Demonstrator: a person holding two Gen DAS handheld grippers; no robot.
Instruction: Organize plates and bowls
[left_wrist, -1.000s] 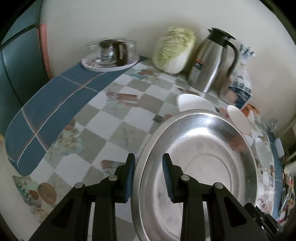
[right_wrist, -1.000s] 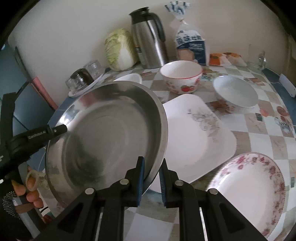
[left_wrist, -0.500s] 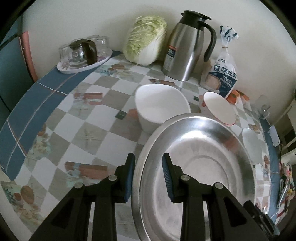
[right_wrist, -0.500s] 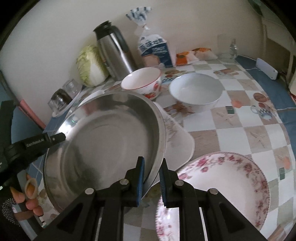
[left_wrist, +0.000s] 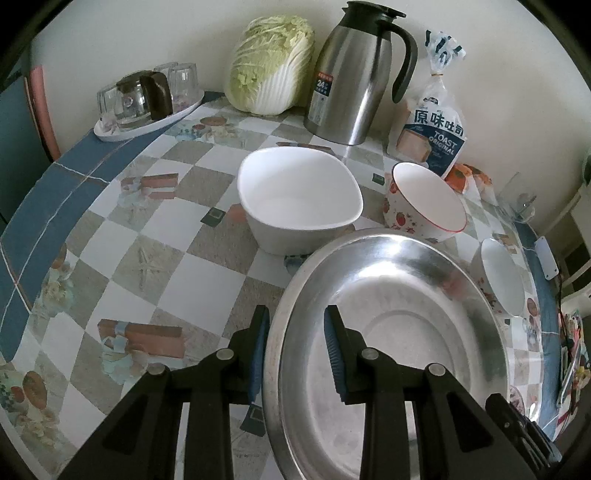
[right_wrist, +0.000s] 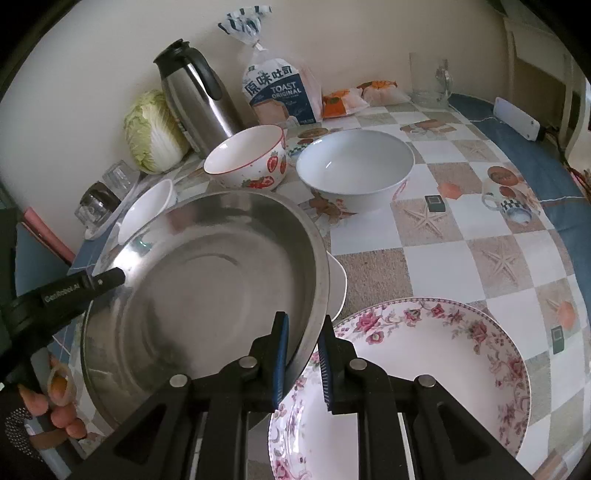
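Both tongs, left (left_wrist: 295, 347) and right (right_wrist: 301, 350), are clamping the steel basin (right_wrist: 207, 280); the bread bag (right_wrist: 277, 92) is reading "TOAST ORIGINAL".

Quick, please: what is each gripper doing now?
Left gripper: closed on the steel basin rim.
Right gripper: closed on the basin's opposite rim.

Black tool (left_wrist: 295, 354) arms; blue ribbed pads (right_wrist: 281, 354); silver screws.
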